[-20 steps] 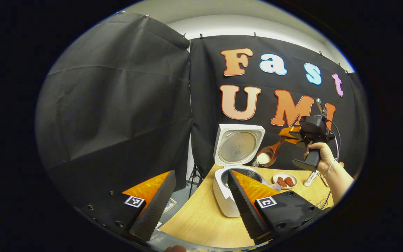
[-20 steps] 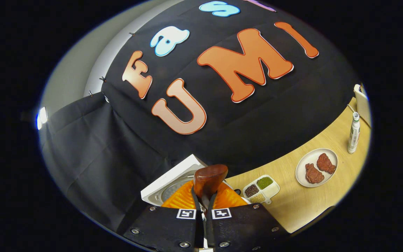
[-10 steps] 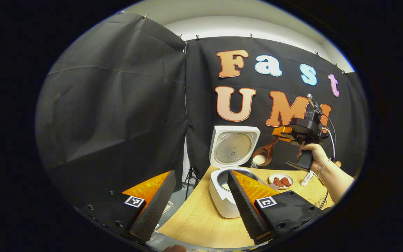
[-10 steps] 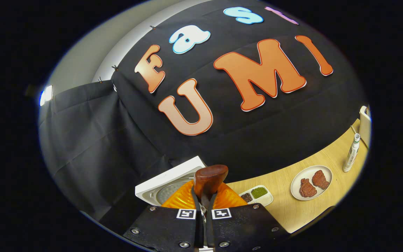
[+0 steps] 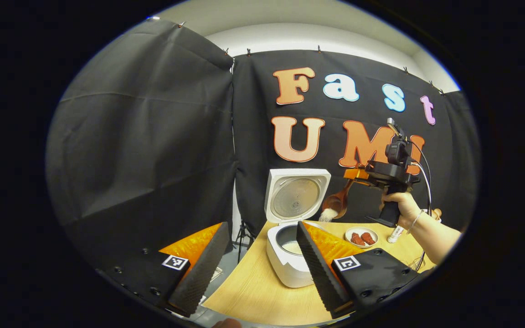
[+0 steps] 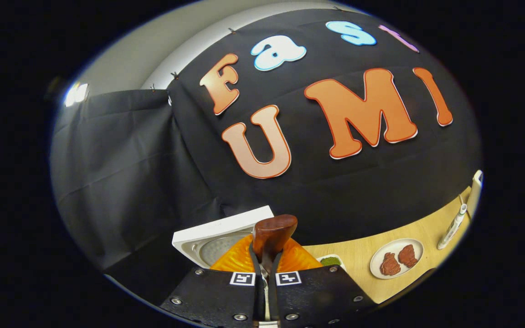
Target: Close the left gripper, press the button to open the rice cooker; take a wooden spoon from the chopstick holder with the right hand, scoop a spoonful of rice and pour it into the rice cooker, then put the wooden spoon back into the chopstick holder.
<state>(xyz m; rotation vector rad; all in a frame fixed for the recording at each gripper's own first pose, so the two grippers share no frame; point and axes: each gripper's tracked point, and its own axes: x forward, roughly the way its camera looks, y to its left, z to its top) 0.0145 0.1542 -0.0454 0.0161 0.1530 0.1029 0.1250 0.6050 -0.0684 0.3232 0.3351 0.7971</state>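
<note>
Left gripper view. The left gripper sits low in the foreground with its two fingers spread well apart and nothing between them. Beyond them, on the wooden table, stands the white rice cooker with its lid raised upright; a patch of pale rice lies in the open pot. To the right of the lid and above the pot's far side, the wooden spoon hangs bowl-down and tilted, white rice spilling from its lower edge (the grains are too small to make out singly). The spoon's handle runs up to the right gripper, which a hand holds by its grip. Behind the cooker, on the table, a small plate carries two reddish-brown pieces, and a white tube stands just beside it.

Right gripper view. The right gripper has its fingers pressed together on the spoon handle, whose rounded brown end stands up between them. Past the fingers, the edge of the cooker lid shows to the left. On the table to the right lie the plate and, near the edge, the white tube; part of a small dish of green grains shows just beside the gripper
</note>
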